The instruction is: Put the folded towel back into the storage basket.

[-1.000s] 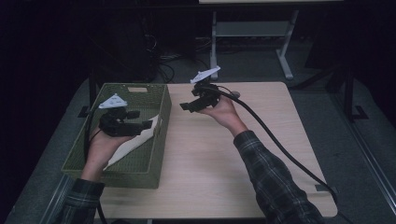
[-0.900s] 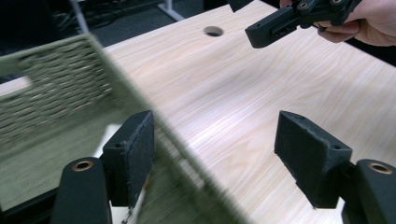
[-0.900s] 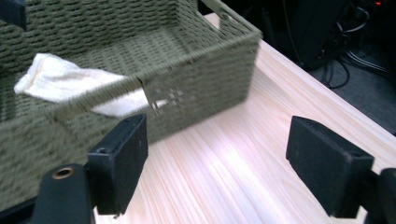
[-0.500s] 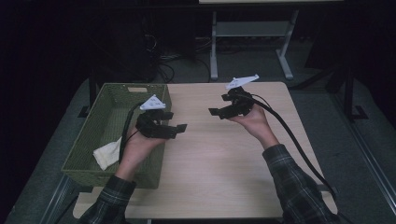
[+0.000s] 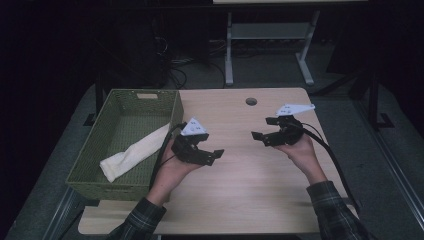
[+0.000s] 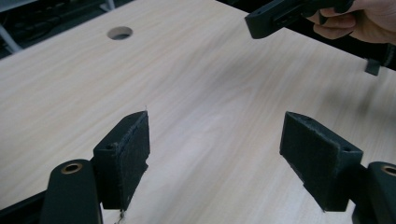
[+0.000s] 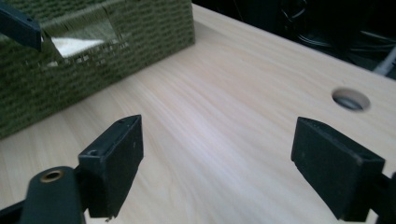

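A: Pale wood counter point(image 5: 250, 190), green woven basket point(image 5: 90, 165) at its left edge. Where is the cloth?

B: White rolled cloth point(image 5: 134, 152) lies inside the basket, slanting from the near left corner toward the right wall. Nothing touches it.

A: Left hand-held gripper point(image 5: 212, 154)?

B: Held over the counter just right of the basket, jaws pointing right. Jaws stand wide apart and have just been opening; in the left gripper view only bare wood shows between the two pads point(image 6: 133, 149). It holds nothing.

A: Right hand-held gripper point(image 5: 262, 129)?

B: Over the right half of the counter, jaws pointing left toward the other one, the two well apart. Jaws wide as well, after opening a little more in the last second. In the right gripper view, bare wood between the pads point(image 7: 119, 158), basket wall at far left of that view, round cable hole point(image 7: 350, 99) at far right.

A: Anything else on the counter?

B: Cable hole point(image 5: 251, 101) near the far edge. A black cable point(image 5: 335, 160) trails from the right hand-held gripper off the near right side.
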Demonstrator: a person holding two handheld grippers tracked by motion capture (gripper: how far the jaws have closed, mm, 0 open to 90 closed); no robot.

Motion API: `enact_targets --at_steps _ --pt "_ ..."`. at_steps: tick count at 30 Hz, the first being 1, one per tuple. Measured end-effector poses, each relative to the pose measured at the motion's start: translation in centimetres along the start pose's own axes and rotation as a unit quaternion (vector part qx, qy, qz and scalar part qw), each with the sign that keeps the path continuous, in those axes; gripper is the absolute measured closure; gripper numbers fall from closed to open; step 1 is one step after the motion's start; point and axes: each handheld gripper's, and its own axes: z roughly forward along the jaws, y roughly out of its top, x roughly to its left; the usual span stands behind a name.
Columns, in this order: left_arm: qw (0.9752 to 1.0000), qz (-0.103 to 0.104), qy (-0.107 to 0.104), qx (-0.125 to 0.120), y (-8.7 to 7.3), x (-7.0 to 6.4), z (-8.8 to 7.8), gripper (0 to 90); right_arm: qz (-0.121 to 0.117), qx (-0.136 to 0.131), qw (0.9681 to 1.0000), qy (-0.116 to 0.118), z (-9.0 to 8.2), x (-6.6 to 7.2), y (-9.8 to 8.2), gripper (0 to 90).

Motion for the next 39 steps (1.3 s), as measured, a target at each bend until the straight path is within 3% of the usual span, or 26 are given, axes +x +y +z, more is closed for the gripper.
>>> enact_targets --at_steps 3,10,20,22,27,30,35,39 --pt "0.9999 0.010 0.000 0.006 -0.9 -0.8 1.0 22.6 0.006 0.005 1.0000 -0.006 -0.9 -0.1 -1.7 15.2" --pt "0.9990 0.020 -0.022 0.035 -3.2 -2.2 3.7 17.1 0.024 0.017 0.9995 -0.014 -3.2 -0.4 -5.8 14.8" --pt "0.9968 0.039 -0.028 0.064 -6.2 -2.8 6.2 16.1 0.051 0.035 0.9975 -0.036 -5.9 -0.7 -10.9 13.6" --pt "0.9967 0.031 -0.028 0.069 -6.7 -2.7 6.6 15.4 0.055 0.041 0.9968 -0.041 -6.3 -0.8 -11.7 13.4" --pt "0.9958 0.042 -0.019 0.080 -7.7 -2.7 6.9 15.4 0.066 0.051 0.9952 -0.050 -7.2 -0.8 -13.8 13.3" --pt "0.9957 0.034 -0.020 0.084 -8.1 -2.5 7.2 15.4 0.067 0.056 0.9944 -0.059 -7.7 -0.5 -14.8 12.7" --pt "0.9921 0.070 -0.002 0.104 -8.7 -2.7 7.7 14.4 0.068 0.064 0.9927 -0.076 -8.2 0.1 -16.5 12.7" --pt "0.9932 0.062 -0.020 0.097 -9.0 -2.4 7.8 13.4 0.066 0.086 0.9893 -0.098 -8.2 0.3 -17.3 12.6"
